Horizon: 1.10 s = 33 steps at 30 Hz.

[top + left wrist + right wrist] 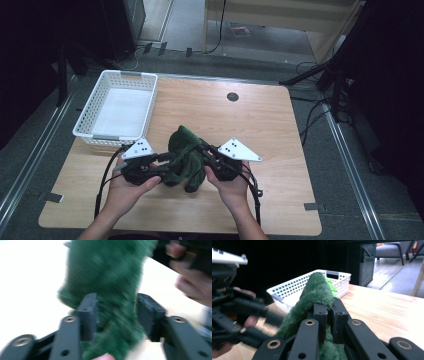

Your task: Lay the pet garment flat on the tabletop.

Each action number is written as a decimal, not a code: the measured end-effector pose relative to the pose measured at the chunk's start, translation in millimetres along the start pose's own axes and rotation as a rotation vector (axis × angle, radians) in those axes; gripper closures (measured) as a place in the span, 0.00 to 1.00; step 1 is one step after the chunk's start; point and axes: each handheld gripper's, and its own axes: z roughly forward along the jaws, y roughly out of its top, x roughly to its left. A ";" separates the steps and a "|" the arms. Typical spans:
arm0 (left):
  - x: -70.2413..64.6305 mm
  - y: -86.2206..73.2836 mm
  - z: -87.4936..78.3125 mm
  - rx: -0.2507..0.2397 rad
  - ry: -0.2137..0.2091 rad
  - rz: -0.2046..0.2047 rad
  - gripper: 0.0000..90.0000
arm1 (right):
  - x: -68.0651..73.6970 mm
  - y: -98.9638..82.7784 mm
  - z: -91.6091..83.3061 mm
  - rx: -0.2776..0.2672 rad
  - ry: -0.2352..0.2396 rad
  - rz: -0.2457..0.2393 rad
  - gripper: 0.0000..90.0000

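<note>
A dark green fuzzy cloth or soft toy (185,155) is held up just above the wooden table (280,130) between both hands. My left gripper (167,162) reaches into it from the left. In the blurred left gripper view the green fabric (110,277) hangs between its jaws (116,300), which stand apart and do not pinch it. My right gripper (202,150) comes in from the right. Its jaws (328,308) are nearly together, pinching a fold of the green fabric (317,293).
A white perforated basket (115,75) stands at the table's far left corner, just behind the green thing, and its wall (287,290) is near the right gripper. A dark round grommet (232,96) sits near the far edge. Bare wood lies to the right.
</note>
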 end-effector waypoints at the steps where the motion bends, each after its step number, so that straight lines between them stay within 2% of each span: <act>1: -3.8 1.8 -3.6 -0.028 0.024 0.004 0.52 | 3.0 2.0 0.1 0.007 0.001 -0.003 0.95; 2: -7.6 3.3 -5.4 -0.041 0.026 0.016 0.50 | 7.7 4.5 0.7 0.017 -0.009 -0.012 0.94; 3: -12.1 4.5 -5.7 -0.046 0.045 0.037 0.47 | 11.9 6.0 1.1 0.023 -0.024 -0.015 0.94; 6: -24.9 5.5 -1.3 -0.015 0.122 0.102 0.38 | 24.0 8.9 3.2 0.031 -0.039 -0.045 0.92; 7: -24.9 5.5 -1.3 -0.015 0.122 0.102 0.37 | 24.0 8.9 3.2 0.031 -0.039 -0.045 0.92; 8: -26.8 3.7 1.9 0.000 0.197 0.118 0.39 | 30.3 10.1 4.1 0.033 -0.028 -0.061 0.92; 10: -21.1 2.1 0.7 -0.008 0.232 0.089 0.51 | 34.4 10.4 4.7 0.028 -0.039 -0.091 0.92; 11: -21.1 2.1 0.7 -0.008 0.232 0.089 0.58 | 34.4 10.4 4.7 0.028 -0.039 -0.091 0.92; 12: -12.6 1.2 -3.3 -0.020 0.220 0.064 0.67 | 35.9 10.2 4.3 0.032 -0.051 -0.109 0.92; 14: -9.2 0.9 -4.9 -0.021 0.208 0.064 0.84 | 35.9 10.0 4.3 0.031 -0.058 -0.112 0.92; 15: -6.5 0.4 -6.1 -0.023 0.192 0.063 0.84 | 35.9 9.5 4.4 0.031 -0.065 -0.116 0.92; 16: -4.6 -0.1 -7.3 -0.031 0.171 0.055 0.97 | 36.4 8.3 5.7 0.036 -0.073 -0.116 0.91; 17: -3.1 -0.7 -8.5 -0.046 0.158 0.041 0.98 | 37.0 7.0 7.0 0.038 -0.094 -0.122 0.87; 18: -2.2 -1.1 -9.9 -0.060 0.156 0.031 0.98 | 37.0 7.0 7.0 0.038 -0.094 -0.122 0.87; 19: -2.2 -1.3 -10.7 -0.073 0.157 0.031 0.98 | 37.6 5.3 9.1 0.042 -0.111 -0.119 0.80; 20: -2.1 -1.3 -12.4 -0.094 0.142 0.021 0.98 | 37.1 -0.3 15.9 0.073 -0.127 -0.077 0.66; 22: -1.4 -1.3 -13.4 -0.104 0.137 0.012 0.98 | 36.7 -2.8 18.0 0.081 -0.115 -0.063 0.64; 23: -1.3 -1.3 -13.9 -0.107 0.135 0.010 0.98 | 35.9 -7.1 21.7 0.094 -0.095 -0.049 0.59; 24: -0.4 -1.1 -15.0 -0.114 0.115 0.004 0.98 | 34.9 -13.0 28.0 0.124 -0.088 -0.034 0.51; 25: -0.4 -1.1 -15.0 -0.114 0.115 0.004 0.98 | 34.9 -13.0 28.0 0.124 -0.088 -0.034 0.51; 26: 0.0 -1.1 -15.6 -0.118 0.107 0.000 0.98 | 32.1 -19.2 35.3 0.164 -0.076 -0.001 0.47; 27: 1.1 -0.9 -16.4 -0.122 0.096 -0.005 0.98 | 32.1 -19.2 35.3 0.164 -0.076 -0.001 0.47; 29: 3.1 -0.5 -17.4 -0.134 0.058 -0.034 0.98 | 27.7 -25.3 40.9 0.191 -0.087 0.021 0.46; 30: 5.5 -0.4 -18.4 -0.142 0.037 -0.054 0.98 | 21.8 -29.4 44.2 0.204 -0.092 0.052 0.45; 33: 10.6 -1.0 -19.1 -0.131 0.041 -0.074 0.98 | 11.9 -27.9 39.6 0.157 -0.103 0.096 0.54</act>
